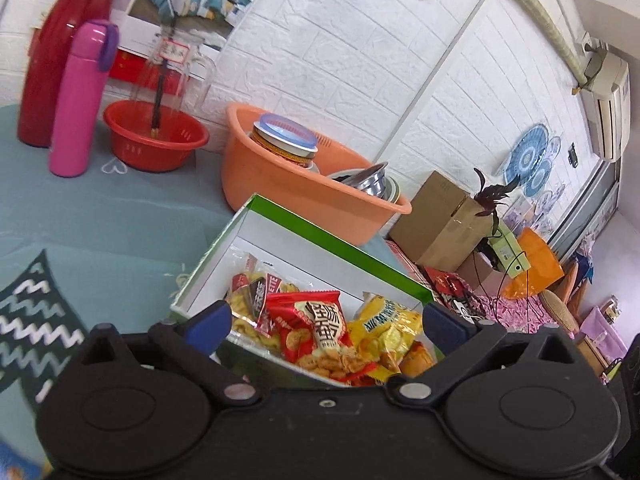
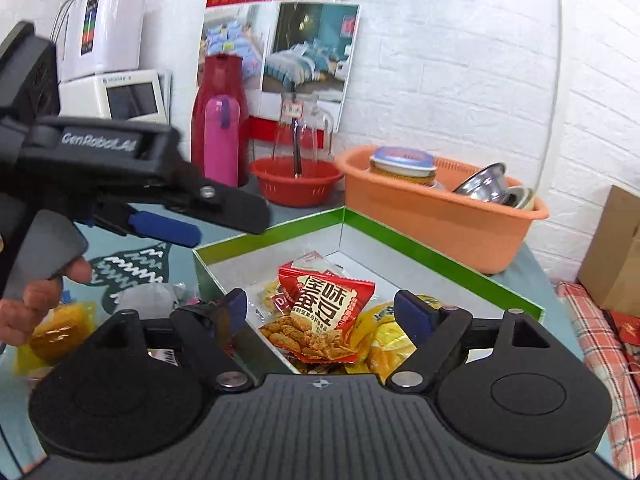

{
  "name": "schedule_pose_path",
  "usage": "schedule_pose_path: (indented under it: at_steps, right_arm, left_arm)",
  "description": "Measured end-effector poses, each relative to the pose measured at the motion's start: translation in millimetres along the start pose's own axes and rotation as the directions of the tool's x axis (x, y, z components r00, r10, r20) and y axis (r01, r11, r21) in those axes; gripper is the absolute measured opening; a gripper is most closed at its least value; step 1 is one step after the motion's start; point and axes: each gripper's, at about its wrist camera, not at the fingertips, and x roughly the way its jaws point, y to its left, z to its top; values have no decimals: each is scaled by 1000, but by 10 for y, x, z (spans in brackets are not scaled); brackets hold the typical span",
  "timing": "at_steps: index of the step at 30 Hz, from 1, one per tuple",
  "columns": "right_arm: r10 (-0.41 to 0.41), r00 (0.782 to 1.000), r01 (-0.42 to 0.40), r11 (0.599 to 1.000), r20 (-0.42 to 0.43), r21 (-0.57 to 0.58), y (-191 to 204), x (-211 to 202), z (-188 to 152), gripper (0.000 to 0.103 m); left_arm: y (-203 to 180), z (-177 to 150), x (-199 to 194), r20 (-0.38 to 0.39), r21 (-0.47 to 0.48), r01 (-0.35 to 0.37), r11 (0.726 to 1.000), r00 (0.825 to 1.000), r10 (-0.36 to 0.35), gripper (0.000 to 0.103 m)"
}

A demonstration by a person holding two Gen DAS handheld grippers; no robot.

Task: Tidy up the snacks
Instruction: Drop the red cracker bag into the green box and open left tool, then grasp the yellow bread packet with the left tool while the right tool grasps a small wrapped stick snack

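Observation:
A green-rimmed box with a white inside holds several snack packets. On top lies a red packet, with a yellow packet to its right. My left gripper is open wide over the near end of the box, with nothing pressed between its blue fingers. In the right wrist view the left gripper is over the box's left rim, held by a hand. My right gripper is open above the red packet, its pads clear of it. A yellow packet and a pale packet lie left of the box.
An orange basin with a lidded tin and steel bowls stands right behind the box. A red bowl, a pink flask and a red jug stand at the back left against the wall. A cardboard box sits lower right.

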Motion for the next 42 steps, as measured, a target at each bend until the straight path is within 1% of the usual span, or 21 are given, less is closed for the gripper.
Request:
schedule_pose_path:
  at_steps: [3, 5, 10, 14, 17, 19, 20, 22, 23, 24, 25, 28, 29, 31, 33, 34, 35, 37, 39, 40, 42]
  right_arm:
    - [-4, 1000, 4, 1000, 22, 22, 41, -340, 8, 103]
    - [-3, 1000, 2, 999, 28, 44, 65, -539, -31, 103]
    - [57, 998, -60, 996, 37, 60, 185, -882, -190, 103]
    - [94, 995, -96, 993, 23, 73, 299, -1029, -333, 103]
    - [123, 992, -123, 988, 3, 98, 357, -1084, -444, 103]
    - [132, 991, -130, 985, -12, 112, 386, -1087, -500, 103]
    - [133, 991, -130, 984, -17, 119, 399, -1083, -526, 103]
    - [135, 991, -131, 983, -25, 130, 412, -1067, -561, 103]
    - [137, 990, -132, 982, -29, 137, 417, -1060, -581, 103]
    - [138, 990, -132, 981, -32, 143, 416, -1056, -595, 103]
    - [138, 990, -132, 980, -33, 152, 407, -1055, -615, 103]
    - [138, 989, -128, 976, -45, 175, 365, -1039, -658, 103]
    - [138, 989, -126, 975, -53, 183, 353, -1023, -677, 103]
    - [140, 987, -123, 972, -74, 200, 341, -974, -702, 103]
    - [152, 984, -130, 967, -88, 219, 356, -928, -729, 103]
    - [166, 982, -141, 963, -92, 230, 373, -909, -744, 103]
    - [181, 979, -154, 958, -94, 241, 393, -894, -760, 103]
    - [216, 972, -184, 947, -97, 265, 433, -870, -803, 103]
    - [253, 961, -213, 935, -113, 283, 504, -835, -847, 103]
    - [270, 955, -226, 931, -122, 287, 545, -815, -870, 103]
    - [297, 944, -246, 926, -148, 286, 632, -777, -911, 103]
  left_arm:
    - [-40, -74, -341, 12, -14, 12, 1000, 1000, -12, 103]
    - [-42, -162, -554, 20, -13, 4, 1000, 1000, -3, 103]
    - [43, -382, -895, 13, -3, -51, 999, 999, 52, 103]
    - [260, -527, -1073, 7, -21, -108, 994, 994, 108, 103]
    - [516, -519, -1167, 18, -72, -175, 982, 984, 176, 103]
    - [677, -441, -1168, 22, -90, -209, 974, 977, 212, 103]
    - [755, -395, -1154, 26, -95, -228, 969, 972, 232, 103]
    - [934, -320, -1117, 32, -101, -282, 954, 958, 286, 103]
    - [1014, -297, -1086, 22, -109, -299, 948, 953, 303, 103]
    - [1093, -290, -1054, 5, -116, -301, 946, 953, 304, 103]
    - [1171, -300, -1022, -14, -126, -287, 949, 958, 288, 103]
    - [1259, -422, -982, -58, -151, -204, 967, 979, 198, 103]
    - [1244, -471, -973, -71, -143, -186, 972, 982, 177, 103]
    - [1160, -573, -942, -107, -91, -168, 982, 982, 158, 103]
    - [1034, -653, -934, -114, -16, -171, 985, 979, 168, 87]
    - [965, -685, -927, -130, 14, -165, 986, 978, 165, 57]
    - [905, -730, -908, -161, 26, -152, 988, 975, 155, 48]
    - [794, -847, -872, -203, 36, -131, 991, 970, 136, 46]
    - [710, -988, -807, -244, 36, -83, 996, 966, 89, 45]
    - [673, -1046, -796, -255, 28, -69, 997, 964, 74, 46]
    - [613, -1121, -810, -251, 18, -57, 998, 966, 59, 48]
